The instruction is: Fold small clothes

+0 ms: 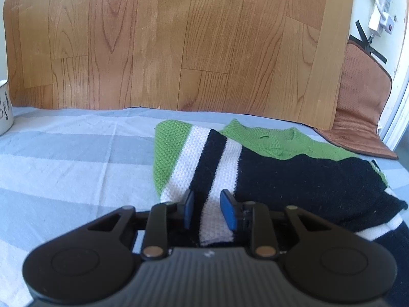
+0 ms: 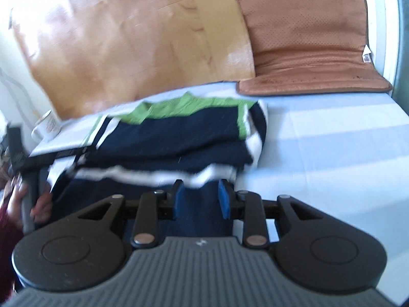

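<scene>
A small knit sweater [image 1: 294, 176], navy with white stripes and green collar and cuff, lies on the blue-and-white striped sheet [image 1: 71, 158]. Its left sleeve is folded across the body. My left gripper [image 1: 207, 202] has its blue pads either side of the white-and-navy hem, which runs between the jaws. In the blurred right wrist view the sweater [image 2: 179, 138] lies part folded, and my right gripper [image 2: 199, 194] has navy hem fabric between its pads. Both grippers sit at the sweater's near edge.
A wood-grain board [image 1: 179, 41] leans behind the bed. A brown mat [image 2: 306, 41] lies at the back right. A white mug [image 1: 5, 107] stands at the far left. A white power strip [image 1: 381, 15] hangs on the wall at the right.
</scene>
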Tool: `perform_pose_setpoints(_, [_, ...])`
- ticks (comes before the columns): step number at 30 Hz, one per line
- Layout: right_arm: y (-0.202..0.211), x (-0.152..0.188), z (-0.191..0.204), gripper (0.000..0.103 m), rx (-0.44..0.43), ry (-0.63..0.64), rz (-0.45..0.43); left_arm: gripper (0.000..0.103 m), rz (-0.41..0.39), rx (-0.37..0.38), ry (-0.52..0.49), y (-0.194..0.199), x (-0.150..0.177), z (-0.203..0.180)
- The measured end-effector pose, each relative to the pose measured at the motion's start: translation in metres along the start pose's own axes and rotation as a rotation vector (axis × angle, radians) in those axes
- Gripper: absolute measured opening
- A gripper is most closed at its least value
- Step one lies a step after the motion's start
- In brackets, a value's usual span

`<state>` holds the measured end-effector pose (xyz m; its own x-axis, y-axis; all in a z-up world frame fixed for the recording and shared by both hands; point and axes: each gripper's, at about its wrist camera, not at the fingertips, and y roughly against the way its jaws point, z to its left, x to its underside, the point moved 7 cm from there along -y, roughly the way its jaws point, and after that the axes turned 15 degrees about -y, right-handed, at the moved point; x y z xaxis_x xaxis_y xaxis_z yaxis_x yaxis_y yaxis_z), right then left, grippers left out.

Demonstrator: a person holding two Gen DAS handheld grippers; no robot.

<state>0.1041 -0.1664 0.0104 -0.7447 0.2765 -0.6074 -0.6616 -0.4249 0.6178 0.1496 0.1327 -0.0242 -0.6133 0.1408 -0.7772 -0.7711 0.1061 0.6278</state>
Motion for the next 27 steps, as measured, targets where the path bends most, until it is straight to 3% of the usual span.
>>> perform_pose_setpoints(3, [0.028, 0.021, 0.001, 0.034, -0.011, 0.013, 0.003, 0.033, 0.009, 0.002, -0.026, 0.005, 0.001, -0.003])
perform_pose_setpoints(6, [0.06, 0.041, -0.007, 0.041, -0.023, 0.016, 0.012, 0.035, 0.016, -0.042, -0.097, 0.027, 0.008, -0.009])
perform_pose_setpoints(7, [0.071, 0.049, -0.012, 0.042, -0.023, 0.007, 0.014, 0.05, 0.015, -0.054, -0.113, 0.04, 0.012, -0.011])
perform_pose_setpoints(9, [0.087, 0.068, -0.02, 0.043, -0.05, -0.051, 0.034, 0.06, 0.017, -0.06, -0.136, 0.068, 0.02, -0.01])
perform_pose_setpoints(13, [0.104, 0.11, -0.034, 0.044, -0.123, -0.161, 0.09, 0.063, 0.023, 0.011, -0.137, 0.13, 0.048, -0.005])
perform_pose_setpoints(17, [0.106, 0.14, -0.036, 0.044, -0.165, -0.198, 0.133, 0.064, 0.136, 0.108, -0.034, 0.169, 0.091, 0.003])
perform_pose_setpoints(21, [0.107, 0.156, -0.038, 0.044, -0.179, -0.201, 0.172, 0.062, 0.228, 0.13, 0.036, 0.196, 0.132, 0.002])
perform_pose_setpoints(27, [0.1, 0.168, -0.03, 0.044, -0.27, -0.194, 0.23, 0.061, 0.274, 0.125, 0.069, 0.229, 0.17, -0.02])
